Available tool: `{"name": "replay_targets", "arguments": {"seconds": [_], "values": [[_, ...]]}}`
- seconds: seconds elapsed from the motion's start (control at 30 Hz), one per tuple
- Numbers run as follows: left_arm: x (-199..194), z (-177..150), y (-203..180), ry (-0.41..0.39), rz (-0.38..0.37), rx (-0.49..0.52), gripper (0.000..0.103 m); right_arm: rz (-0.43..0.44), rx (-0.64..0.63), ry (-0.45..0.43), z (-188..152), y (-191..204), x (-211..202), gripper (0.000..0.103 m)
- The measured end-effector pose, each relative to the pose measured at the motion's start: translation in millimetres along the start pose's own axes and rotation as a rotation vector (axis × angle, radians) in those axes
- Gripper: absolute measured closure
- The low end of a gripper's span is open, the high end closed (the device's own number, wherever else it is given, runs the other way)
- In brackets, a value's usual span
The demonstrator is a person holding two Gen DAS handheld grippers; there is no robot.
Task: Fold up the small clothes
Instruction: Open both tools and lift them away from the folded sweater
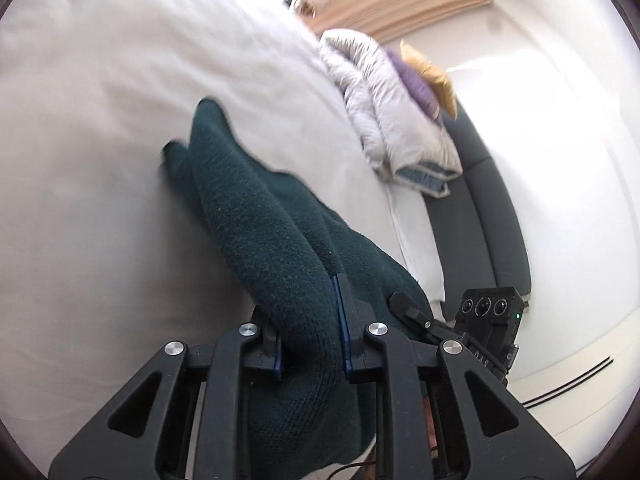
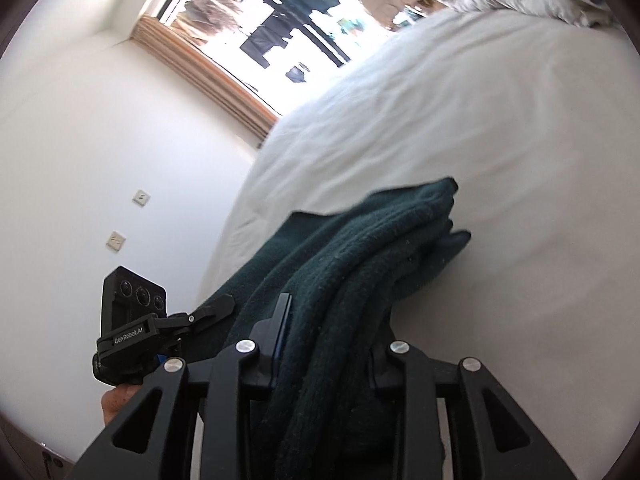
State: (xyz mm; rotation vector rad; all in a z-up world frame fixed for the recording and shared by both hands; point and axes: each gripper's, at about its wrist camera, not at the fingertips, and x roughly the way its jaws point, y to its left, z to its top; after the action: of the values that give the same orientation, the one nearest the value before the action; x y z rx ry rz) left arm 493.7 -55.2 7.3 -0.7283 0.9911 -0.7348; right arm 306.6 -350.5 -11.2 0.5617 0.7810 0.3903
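Looking at the bed (image 1: pixel 100 100) first: white sheet, lightly wrinkled, fills most of both views. At its far edge sits a bundled pale quilt (image 1: pixel 384 108) with a purple pillow (image 1: pixel 416 80) and a yellow pillow (image 1: pixel 432 72) against it; a dark grey bed frame (image 1: pixel 472 184) runs alongside. White wall (image 2: pixel 100 128) with two small wall plates (image 2: pixel 141 197) and a window (image 2: pixel 256 20) with a tan curtain strip below it in the right wrist view.

Dark green knit garment (image 1: pixel 256 208) is bunched in thick folds, its far end touching the sheet, near end raised off the bed between both grippers.

Left gripper (image 1: pixel 312 332): clenched on the garment, blue pads pressing a fold from both sides. Right gripper (image 2: pixel 324 344): also clamped on the garment, several folds stacked between the fingers; its right finger is mostly hidden by the fabric. Each gripper is visible in the other's view, just beside it at the garment's near edge.
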Motion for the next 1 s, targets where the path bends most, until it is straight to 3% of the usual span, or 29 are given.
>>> {"name": "replay_targets", "arguments": {"seconds": [0.13,0.27,0.3,0.33,0.37,0.4,0.43,0.5,0.67,0.73,0.77,0.83,0.9,1.0], "values": [[-54,5,14,-0.055,0.025,0.029,0.085,0.051,-0.032,0.013,3,14,16,0.071],[-60,-15,70,-0.012,0.075,-0.048,0.085,0.002,0.037,0.119,-24,-16,55,0.07],[-51,-23,88,0.017,0.091,-0.068,0.084,-0.012,0.081,0.149,-35,-32,64,0.066],[-43,-32,105,0.04,0.111,-0.095,0.084,-0.025,0.118,0.167,-44,-45,69,0.055],[-39,-38,119,0.047,0.135,-0.122,0.079,-0.042,0.159,0.18,-55,-59,72,0.046],[-38,-46,128,0.021,0.111,-0.135,0.079,-0.037,0.186,0.17,-61,-67,72,0.039],[-41,-51,133,-0.008,0.089,-0.128,0.079,-0.007,0.192,0.141,-65,-72,67,0.039],[-45,-55,130,-0.023,0.115,-0.1,0.077,-0.015,0.182,0.118,-69,-74,58,0.037],[-55,-61,84,-0.075,0.278,0.034,0.074,-0.094,0.162,0.05,-73,-58,24,0.033],[-76,-76,51,-0.146,0.415,0.181,0.053,-0.149,0.097,0.003,-77,-41,1,0.031],[-88,-86,35,-0.2,0.482,0.253,0.032,-0.186,0.059,-0.024,-80,-31,-11,0.031],[-111,-112,-4,-0.34,0.58,0.385,0.025,-0.257,-0.024,-0.085,-88,-8,-35,0.027],[-127,-136,-41,-0.453,0.648,0.504,0.004,-0.324,-0.116,-0.158,-98,19,-61,0.023],[-146,-176,-92,-0.63,0.768,0.641,0.0,-0.401,-0.257,-0.284,-117,66,-96,0.011]]}}
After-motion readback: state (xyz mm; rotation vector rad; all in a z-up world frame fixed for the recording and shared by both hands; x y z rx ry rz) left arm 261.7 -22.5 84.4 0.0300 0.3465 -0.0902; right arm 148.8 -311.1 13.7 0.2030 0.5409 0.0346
